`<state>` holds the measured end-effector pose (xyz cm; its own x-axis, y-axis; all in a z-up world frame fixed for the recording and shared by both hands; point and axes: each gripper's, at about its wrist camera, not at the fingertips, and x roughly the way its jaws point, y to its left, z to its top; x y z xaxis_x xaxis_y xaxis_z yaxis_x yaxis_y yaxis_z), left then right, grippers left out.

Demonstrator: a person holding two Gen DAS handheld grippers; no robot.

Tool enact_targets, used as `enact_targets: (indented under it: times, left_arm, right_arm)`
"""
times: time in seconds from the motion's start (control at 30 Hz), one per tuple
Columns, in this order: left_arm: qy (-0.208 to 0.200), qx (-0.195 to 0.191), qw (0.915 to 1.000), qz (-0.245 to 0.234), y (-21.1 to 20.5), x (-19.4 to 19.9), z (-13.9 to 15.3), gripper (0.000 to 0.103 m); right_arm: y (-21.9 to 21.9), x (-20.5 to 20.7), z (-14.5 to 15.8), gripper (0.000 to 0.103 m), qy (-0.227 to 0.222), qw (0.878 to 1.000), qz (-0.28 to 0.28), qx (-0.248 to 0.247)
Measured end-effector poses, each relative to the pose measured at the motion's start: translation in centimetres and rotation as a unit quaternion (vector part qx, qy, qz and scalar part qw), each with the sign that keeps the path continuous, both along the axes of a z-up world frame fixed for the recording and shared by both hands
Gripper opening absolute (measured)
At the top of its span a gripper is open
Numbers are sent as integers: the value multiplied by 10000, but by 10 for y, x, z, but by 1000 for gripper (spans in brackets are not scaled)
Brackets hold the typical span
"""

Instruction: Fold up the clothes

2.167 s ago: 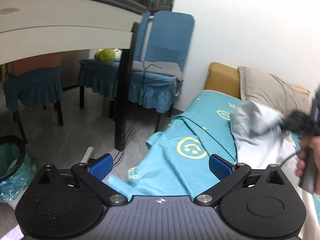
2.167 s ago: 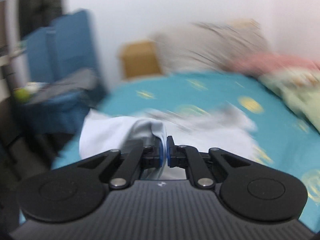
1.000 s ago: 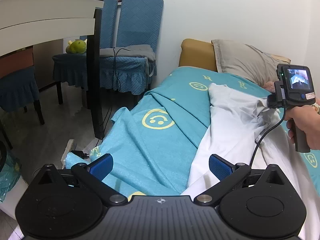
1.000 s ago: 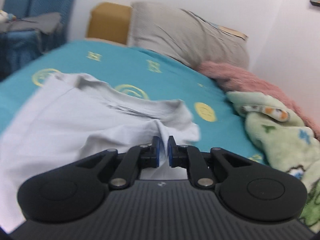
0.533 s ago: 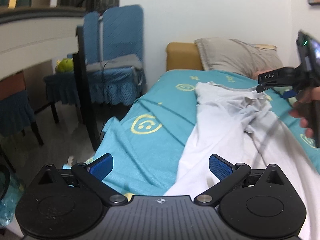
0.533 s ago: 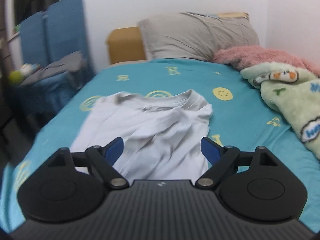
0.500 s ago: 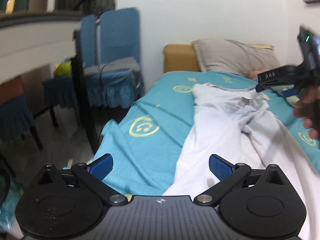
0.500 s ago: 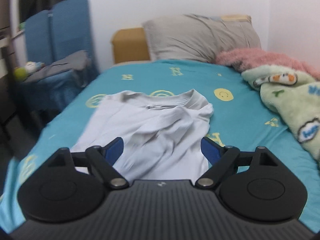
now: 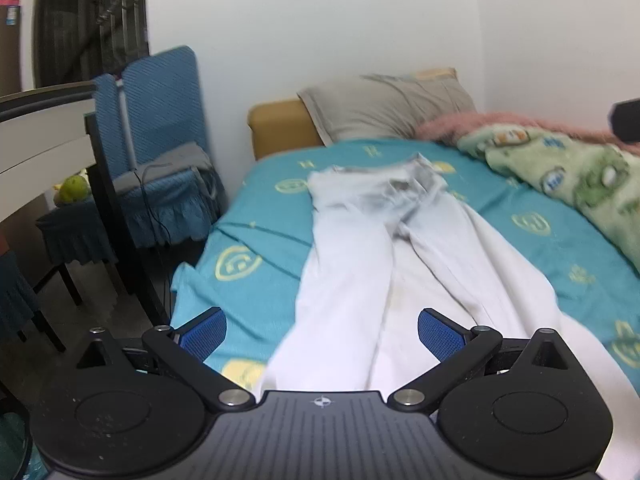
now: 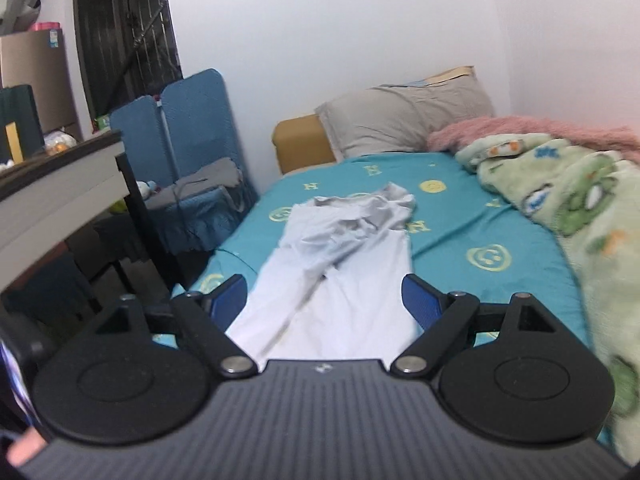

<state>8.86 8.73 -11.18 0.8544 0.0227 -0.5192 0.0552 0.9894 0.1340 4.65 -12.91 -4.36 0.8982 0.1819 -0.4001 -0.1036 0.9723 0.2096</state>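
We've got both grippers spread wide, nothing held: left gripper (image 9: pixel 322 330) and right gripper (image 10: pixel 322 298). Ahead of them the shirt (image 10: pixel 340 256) lies lengthwise on the sheet (image 10: pixel 480 232), collar end bunched farthest away.

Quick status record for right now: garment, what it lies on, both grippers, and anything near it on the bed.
garment: white shirt, spread lengthwise, rumpled at far end
surface: teal bedsheet
left gripper: open, holding nothing
right gripper: open, holding nothing
nearby: green blanket on the right side of the bed, apart from the shirt; grey pillow at the head
fold: not started
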Motion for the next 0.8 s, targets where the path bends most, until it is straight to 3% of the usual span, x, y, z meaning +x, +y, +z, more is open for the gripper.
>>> enact_targets:
  times: [0.07,0.2,0.27,0.4,0.53,0.57,0.67,0.8]
  left_arm:
    - [244,-181,9995,48,7,0,3,103]
    - [990,-999,9899,184,42,8,12,103]
    - [1398,-1375,9801,317,67,12,16,103]
    - [2195,-2069,9486,958,119,22,21,102]
    - [2553,-1771,9480,683,144,35,18,98]
    - [2718,-1744,9448,552,148,39,14,96]
    - [3236,-2087,9228,-133,156,46,-3,88]
    - [3406,-2140,9135,-615,155,46,-16,79]
  right_arm:
    - [-8,-8,-1,86,58,9999,-123,69]
    - [-30,-16,-6,86,251,9977,-417,469]
    - [-42,-19,-10,86,398,9951,-571,699]
    - [-63,-20,-24,86,701,9849,-626,1455]
    - [-70,-17,-33,86,895,9755,-488,1952]
    - [-69,-16,-35,86,928,9739,-438,2026]
    - [-65,-13,-38,86,1045,9748,-329,1946]
    - [-61,-8,-44,86,1239,9734,-254,1910]
